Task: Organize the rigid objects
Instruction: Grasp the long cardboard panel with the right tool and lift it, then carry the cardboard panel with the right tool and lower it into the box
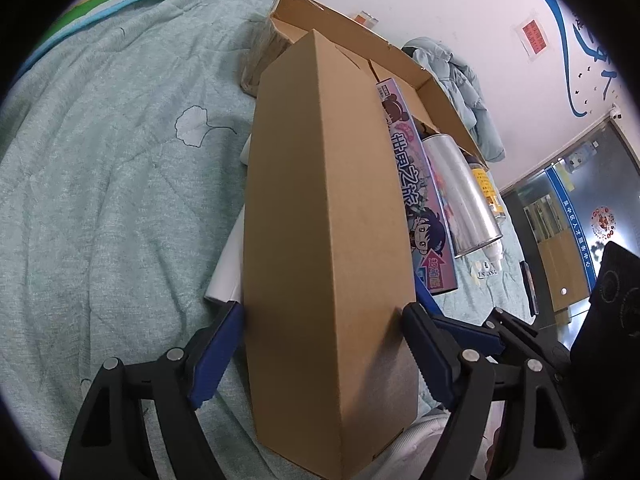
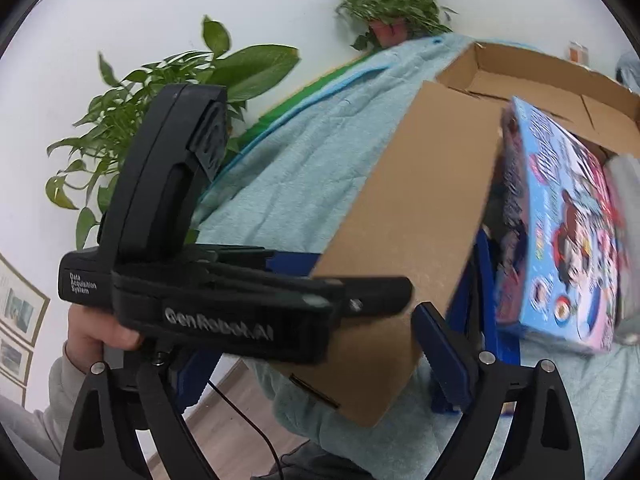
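Note:
A long plain brown cardboard box (image 1: pixel 328 208) stands tilted over the teal quilt (image 1: pixel 100 160). My left gripper (image 1: pixel 320 344) is shut on its near end, a blue pad pressed on each side. In the right wrist view the same box (image 2: pixel 408 220) sits behind the left gripper's black body (image 2: pixel 224 312), which a hand (image 2: pixel 88 332) holds. My right gripper (image 2: pixel 316 344) is open around the box's lower end. Its right pad (image 2: pixel 444 364) is close beside the corner and its left finger is mostly hidden. Just behind lies a colourful cartoon box (image 2: pixel 568 232).
An open flat cardboard carton (image 1: pixel 400 60) holds the cartoon box (image 1: pixel 416 184), a silver cylinder (image 1: pixel 460 192) and a yellow-labelled bottle (image 1: pixel 486 188). Something white (image 1: pixel 228 272) lies under the brown box. A phone (image 1: pixel 528 284) and crumpled clothing (image 1: pixel 460 76) lie right. Potted plants (image 2: pixel 160 92) stand by the wall.

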Demonstrator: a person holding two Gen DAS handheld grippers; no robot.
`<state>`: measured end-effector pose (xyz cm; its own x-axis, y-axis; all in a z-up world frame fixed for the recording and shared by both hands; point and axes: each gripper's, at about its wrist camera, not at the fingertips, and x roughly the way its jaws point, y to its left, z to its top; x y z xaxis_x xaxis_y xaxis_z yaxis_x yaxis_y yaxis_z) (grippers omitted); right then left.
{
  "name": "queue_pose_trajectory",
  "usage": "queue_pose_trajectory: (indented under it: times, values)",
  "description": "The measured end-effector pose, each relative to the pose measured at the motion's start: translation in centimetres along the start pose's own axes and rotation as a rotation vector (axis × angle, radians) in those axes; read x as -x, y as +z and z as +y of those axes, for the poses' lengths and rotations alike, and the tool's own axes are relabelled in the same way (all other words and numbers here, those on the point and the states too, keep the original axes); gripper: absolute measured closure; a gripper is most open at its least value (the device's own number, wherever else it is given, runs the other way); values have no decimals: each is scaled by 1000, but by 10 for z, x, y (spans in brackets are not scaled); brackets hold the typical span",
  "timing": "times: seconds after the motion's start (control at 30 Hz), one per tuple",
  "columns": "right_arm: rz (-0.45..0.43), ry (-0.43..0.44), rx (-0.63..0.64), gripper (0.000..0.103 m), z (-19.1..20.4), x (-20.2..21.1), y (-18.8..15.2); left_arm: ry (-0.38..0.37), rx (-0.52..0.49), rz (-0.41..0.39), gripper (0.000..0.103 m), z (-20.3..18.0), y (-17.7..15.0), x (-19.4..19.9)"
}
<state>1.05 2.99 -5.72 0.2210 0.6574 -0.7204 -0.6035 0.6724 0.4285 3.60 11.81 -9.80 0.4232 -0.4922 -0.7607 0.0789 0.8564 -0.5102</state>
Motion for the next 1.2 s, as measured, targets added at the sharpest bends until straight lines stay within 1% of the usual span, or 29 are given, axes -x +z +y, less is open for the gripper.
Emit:
queue_pose_trajectory:
  times: [0.07,0.13,0.17,0.2,0.23,0.3,0.33,0.43,0.57,0.63,0.7,0.73,0.83,0.93,0.97,1.07,1.2]
  values:
    - [-5,8,-41,10,-10,4,-6,-4,-2,1,22,1,0,0]
    - [3,-31,-40,10,-18,-1,-10,-12,-7,-3,22,3,0,0]
    - [33,-23,-57,10,-25,-7,-11,-15,-8,-5,22,4,1,-1]
    - [52,12,-89,8,-30,-12,-12,-18,-11,-5,22,4,2,-1]
    - [50,26,-101,8,-32,-14,-11,-21,-17,-3,22,5,2,-1]
    - [47,29,-83,6,-30,-19,-6,-29,-21,4,22,6,2,-1]
    - [48,17,-88,5,-31,-24,-2,-28,-24,10,22,6,3,-1]
    - [50,-33,-96,4,-34,-33,7,-16,-41,19,22,3,4,-2]
    - [45,-97,-59,4,-36,-42,12,-1,-60,9,22,-3,3,-3]
    - [35,-105,-54,5,-32,-43,9,8,-61,6,22,-7,1,-2]
    - [34,-103,-65,7,-28,-41,10,21,-90,-24,22,-18,-2,5]
    - [21,-106,-58,7,-27,-36,9,26,-106,-42,22,-24,-2,10]
    - [-53,-133,-13,9,-16,-12,15,32,-149,-111,22,-46,4,30]
    - [-123,-139,13,9,-10,14,24,39,-191,-158,22,-65,15,44]
    - [-143,-141,21,9,-11,25,22,44,-200,-166,22,-68,18,46]
    - [-177,-146,19,9,-16,39,35,57,-222,-189,22,-76,38,49]
    - [-226,-162,28,9,-25,50,66,51,-279,-224,22,-93,73,48]
